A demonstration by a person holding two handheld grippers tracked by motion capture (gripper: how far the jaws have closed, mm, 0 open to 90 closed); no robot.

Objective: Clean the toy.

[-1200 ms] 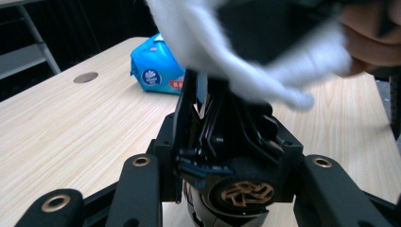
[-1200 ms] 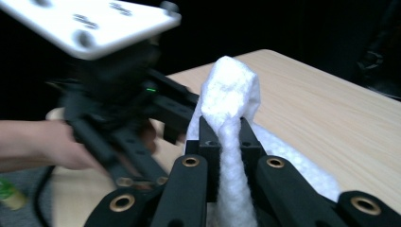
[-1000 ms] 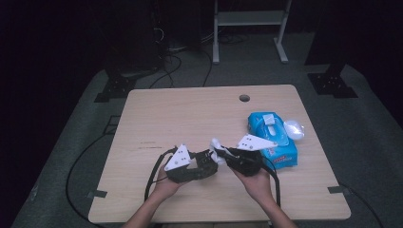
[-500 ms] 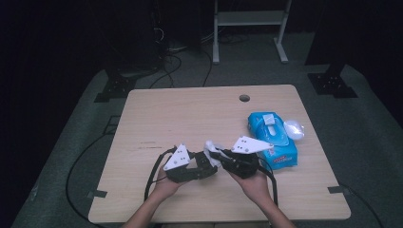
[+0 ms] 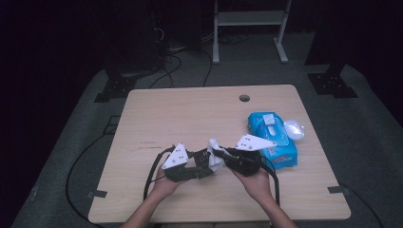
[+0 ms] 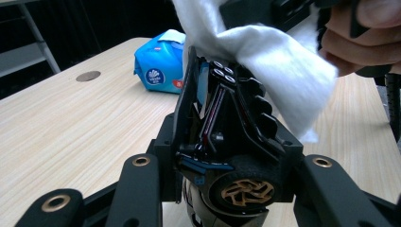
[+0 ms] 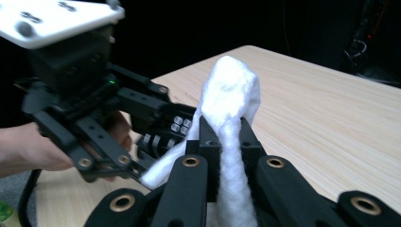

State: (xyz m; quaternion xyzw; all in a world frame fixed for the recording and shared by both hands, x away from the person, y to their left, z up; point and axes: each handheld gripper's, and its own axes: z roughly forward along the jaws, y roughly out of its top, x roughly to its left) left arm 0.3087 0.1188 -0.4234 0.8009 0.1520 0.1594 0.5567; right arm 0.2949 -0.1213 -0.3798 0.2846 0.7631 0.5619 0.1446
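Now white crumpled wipe (image 7: 230, 101)

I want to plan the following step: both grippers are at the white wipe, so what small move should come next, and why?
Probably draw the two grippers slowly apart to spread the white wipe. The right gripper pinches it bunched, and it drapes over the left gripper.

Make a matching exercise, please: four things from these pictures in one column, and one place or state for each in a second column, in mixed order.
1. white wipe
2. blue wipe pack
3. round hole
4. right gripper

a. near the table's far edge
b. lying on the table at the person's right
c. shut on the cloth
d. pinched between black jaws, bunched above them

Pairs: 1-d, 2-b, 3-a, 4-c
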